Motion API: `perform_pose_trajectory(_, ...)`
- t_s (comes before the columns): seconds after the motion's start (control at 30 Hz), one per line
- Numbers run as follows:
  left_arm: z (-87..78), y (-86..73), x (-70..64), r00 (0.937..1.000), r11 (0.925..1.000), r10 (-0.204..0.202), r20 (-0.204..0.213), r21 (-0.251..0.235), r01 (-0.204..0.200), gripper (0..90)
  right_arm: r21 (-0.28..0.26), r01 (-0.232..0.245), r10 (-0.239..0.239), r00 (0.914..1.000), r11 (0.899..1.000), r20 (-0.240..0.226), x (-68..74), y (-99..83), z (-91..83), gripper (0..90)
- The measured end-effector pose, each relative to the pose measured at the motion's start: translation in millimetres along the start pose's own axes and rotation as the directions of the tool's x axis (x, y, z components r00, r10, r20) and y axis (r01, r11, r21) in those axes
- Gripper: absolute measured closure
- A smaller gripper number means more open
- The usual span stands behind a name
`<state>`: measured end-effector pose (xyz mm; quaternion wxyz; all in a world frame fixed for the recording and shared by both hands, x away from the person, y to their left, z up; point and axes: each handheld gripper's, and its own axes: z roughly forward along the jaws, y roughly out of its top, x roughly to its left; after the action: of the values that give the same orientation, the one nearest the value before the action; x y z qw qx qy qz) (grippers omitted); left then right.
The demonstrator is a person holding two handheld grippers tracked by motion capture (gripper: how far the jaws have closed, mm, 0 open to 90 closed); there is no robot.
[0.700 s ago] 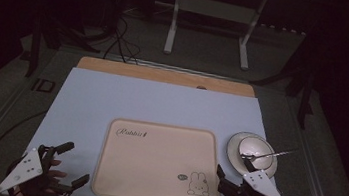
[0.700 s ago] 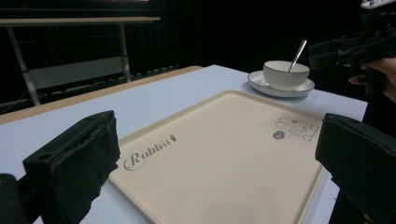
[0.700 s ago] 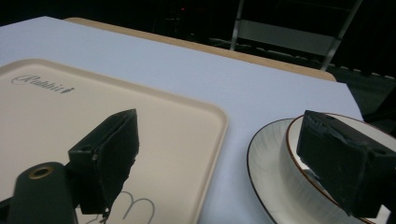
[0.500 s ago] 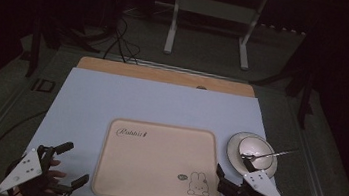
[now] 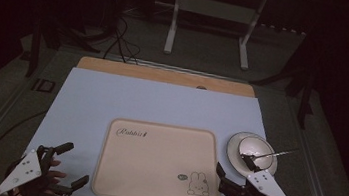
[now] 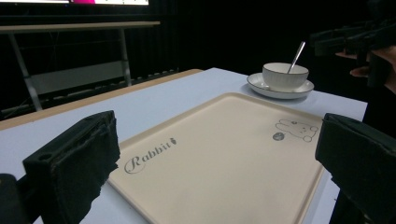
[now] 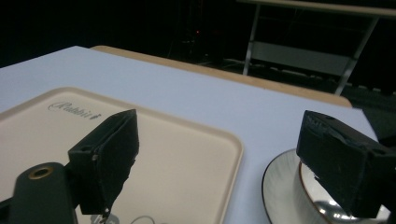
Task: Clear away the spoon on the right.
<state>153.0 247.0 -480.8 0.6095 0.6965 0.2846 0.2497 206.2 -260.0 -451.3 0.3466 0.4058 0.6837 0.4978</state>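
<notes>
A stiff, light tray is seen at the worktop's near centre; at its 3 o'clock a bowl with a spoon sits on a saucer. The crockery is judged breakable and slippery, best taken by the saucer rim. The left gripper and right gripper are held wide open, with nothing grasped.

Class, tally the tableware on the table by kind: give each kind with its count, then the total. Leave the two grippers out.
Tray: 1
Saucer: 1
Bowl: 1
Spoon: 1
Total: 4
</notes>
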Motion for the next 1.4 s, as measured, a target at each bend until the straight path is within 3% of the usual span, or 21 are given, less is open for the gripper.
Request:
perform_pose_trajectory(0.33, 1.0, -0.6, 0.2, 1.0000, 1.0000, 0.001, 0.002, 0.004, -0.001, 0.0, -0.052, -0.004, 0.004, 0.9999, 0.999, -0.015, -9.0, 25.0, -5.6, 12.6)
perform_pose_trajectory(0.77, 0.4, -0.9, -0.1, 1.0000, 1.0000, 0.002, 0.006, 0.007, -0.002, 0.0, -0.068, -0.014, 0.013, 0.9995, 0.998, -0.027, -36.4, 53.4, 2.4, 11.5)
perform_pose_trajectory(1.1, 0.5, -0.8, -1.4, 0.9999, 0.9999, 0.010, 0.007, 0.011, -0.010, 0.0, -0.067, -0.020, 0.018, 0.9995, 0.998, -0.025, -64.9, 57.0, 8.8, 11.2)
perform_pose_trajectory(1.23, 0.5, -0.6, -2.1, 0.9999, 0.9998, 0.013, 0.008, 0.012, -0.014, 0.0, -0.044, -0.036, 0.034, 0.9982, 0.998, -0.050, -78.1, 58.8, 10.7, 11.0)
perform_pose_trajectory(1.4, 0.8, -0.7, -2.9, 0.9998, 0.9998, 0.015, 0.011, 0.015, -0.016, 0.0, -0.038, -0.053, 0.052, 0.9983, 0.998, -0.025, -91.7, 59.4, 10.2, 10.7)
